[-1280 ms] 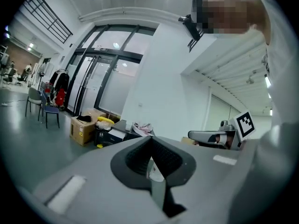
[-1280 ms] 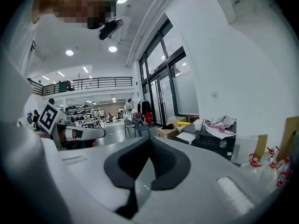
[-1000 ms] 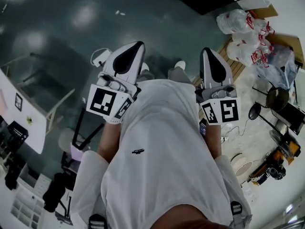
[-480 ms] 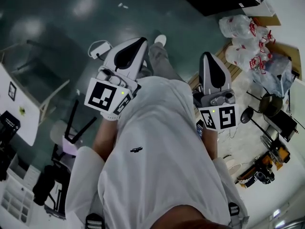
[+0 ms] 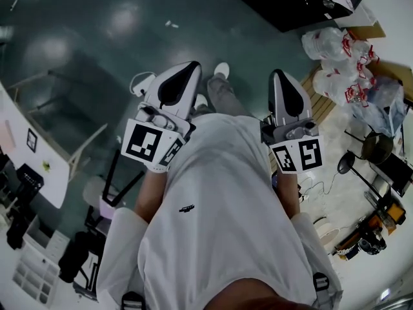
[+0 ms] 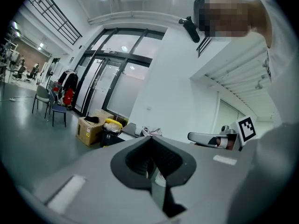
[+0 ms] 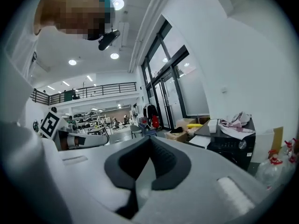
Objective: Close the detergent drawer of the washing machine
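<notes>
No detergent drawer shows in any view. A black appliance point(image 7: 231, 146) with a dial and cloths on top stands to the right in the right gripper view; the same dark box point(image 5: 290, 2) lies at the top right of the head view. Both grippers are held up in front of the person's white shirt point(image 5: 219, 199), pointing forward over the floor. My left gripper point(image 5: 189, 66) is shut with nothing in it, its pads meeting at a point point(image 6: 150, 141). My right gripper point(image 5: 279, 74) is likewise shut and empty point(image 7: 149, 141).
Tied plastic bags point(image 5: 335, 50) and black stands point(image 5: 361, 150) crowd the right side. A white desk point(image 5: 39, 166) and a chair point(image 5: 97, 192) sit at the left. Cardboard boxes point(image 6: 91, 129) and chairs point(image 6: 51, 108) line the glass wall. A shoe point(image 5: 221, 70) steps on green floor point(image 5: 97, 57).
The person is walking: a foot has come forward and the floor and clutter have shifted in the head view. Both grippers keep the same shut pose against the chest.
</notes>
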